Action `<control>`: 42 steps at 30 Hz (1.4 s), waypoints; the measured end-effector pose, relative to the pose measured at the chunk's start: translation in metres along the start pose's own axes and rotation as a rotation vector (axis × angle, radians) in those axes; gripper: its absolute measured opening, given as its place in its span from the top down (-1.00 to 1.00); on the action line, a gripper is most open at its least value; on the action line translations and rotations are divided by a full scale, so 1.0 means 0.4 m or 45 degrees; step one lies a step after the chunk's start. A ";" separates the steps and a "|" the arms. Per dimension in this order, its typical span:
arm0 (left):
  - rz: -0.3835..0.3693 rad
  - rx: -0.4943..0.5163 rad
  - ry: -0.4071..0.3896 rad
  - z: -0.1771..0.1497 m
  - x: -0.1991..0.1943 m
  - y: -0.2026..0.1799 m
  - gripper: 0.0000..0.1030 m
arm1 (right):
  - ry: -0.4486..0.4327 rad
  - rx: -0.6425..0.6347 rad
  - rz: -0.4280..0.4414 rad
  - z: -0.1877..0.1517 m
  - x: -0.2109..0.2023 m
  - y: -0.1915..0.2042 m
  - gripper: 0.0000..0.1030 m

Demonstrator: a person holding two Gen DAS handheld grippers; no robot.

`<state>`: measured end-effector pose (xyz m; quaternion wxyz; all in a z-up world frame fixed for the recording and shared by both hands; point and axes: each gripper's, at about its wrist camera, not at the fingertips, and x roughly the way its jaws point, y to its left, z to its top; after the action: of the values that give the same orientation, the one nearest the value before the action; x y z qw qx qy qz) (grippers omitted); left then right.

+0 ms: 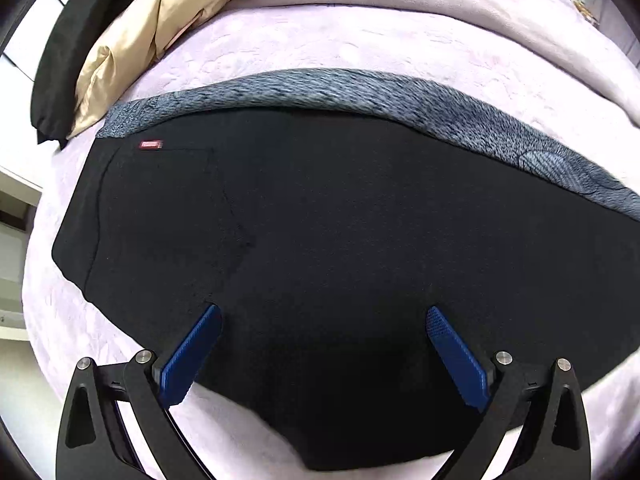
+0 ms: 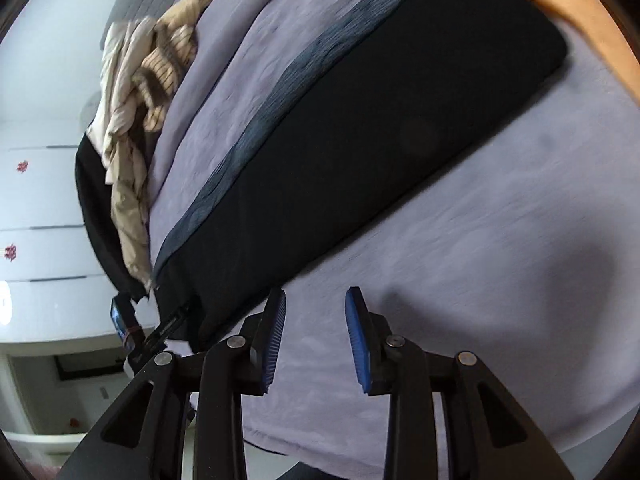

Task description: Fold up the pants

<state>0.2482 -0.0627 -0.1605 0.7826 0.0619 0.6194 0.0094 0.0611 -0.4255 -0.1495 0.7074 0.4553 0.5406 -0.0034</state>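
Black pants (image 1: 320, 240) lie flat on a lilac bed cover (image 1: 320, 44), folded lengthwise with their blue-grey fleece lining (image 1: 360, 92) showing along the far edge and a small red label (image 1: 150, 145) near the waist at left. My left gripper (image 1: 324, 316) is open, hovering over the near edge of the pants, empty. In the right wrist view the pants (image 2: 380, 140) run diagonally. My right gripper (image 2: 316, 300) is open and empty, above the bed cover (image 2: 480, 260) just beside the near edge of the pants.
A pile of beige and striped clothes (image 1: 132, 40) and a black garment (image 1: 60, 64) lie at the bed's far left corner, also in the right wrist view (image 2: 140, 92). White drawers (image 2: 40, 200) stand beyond the bed. The person's arm (image 2: 580, 20) shows at top right.
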 end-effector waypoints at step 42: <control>-0.119 0.444 -0.120 -0.078 0.018 0.024 -1.00 | -0.074 -0.613 -0.549 -0.143 0.286 0.383 0.54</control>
<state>0.2203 -0.0500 -0.1733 0.7879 0.1682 0.5763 -0.1372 0.1411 -0.2432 -0.1393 0.7930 0.1496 0.5893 -0.0383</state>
